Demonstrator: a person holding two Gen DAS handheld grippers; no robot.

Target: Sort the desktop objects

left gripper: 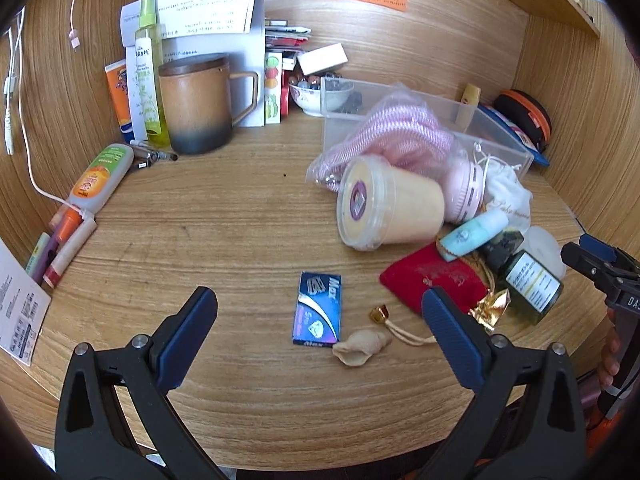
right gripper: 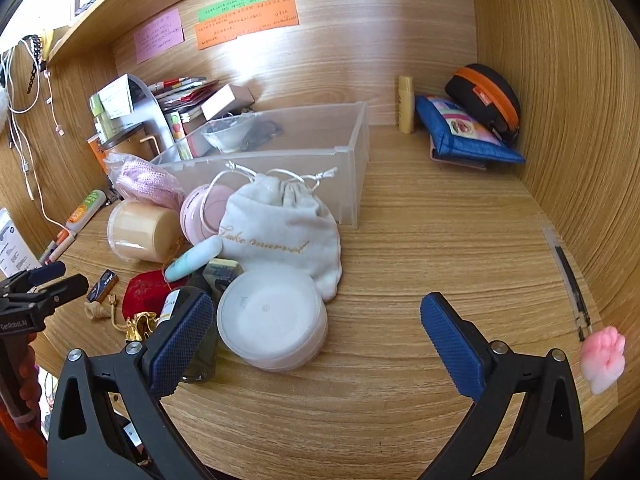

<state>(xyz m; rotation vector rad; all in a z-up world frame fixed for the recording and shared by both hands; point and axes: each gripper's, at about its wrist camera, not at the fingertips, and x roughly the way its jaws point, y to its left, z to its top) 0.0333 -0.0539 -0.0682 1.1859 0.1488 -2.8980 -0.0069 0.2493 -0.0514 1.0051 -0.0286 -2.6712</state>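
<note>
Right now both claws stand wide and hold nothing: the left gripper (left gripper: 320, 320) hangs over a blue blade box (left gripper: 318, 310) lying flat beside a small shell (left gripper: 361, 348). Meanwhile the right gripper (right gripper: 316, 328) hovers by a round white tub (right gripper: 272, 320), which touches the grey drawstring pouch (right gripper: 280, 228) in front of the clear bin (right gripper: 352, 152)

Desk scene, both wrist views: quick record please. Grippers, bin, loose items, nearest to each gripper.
left gripper: open, holds nothing
right gripper: open, holds nothing
clear bin: upright at the back of the desk, looks empty
loose pile: yellow cup on its side, white pouch, red pouch, round white tub
nearest left gripper: blue box, shell
nearest right gripper: round white tub
</note>
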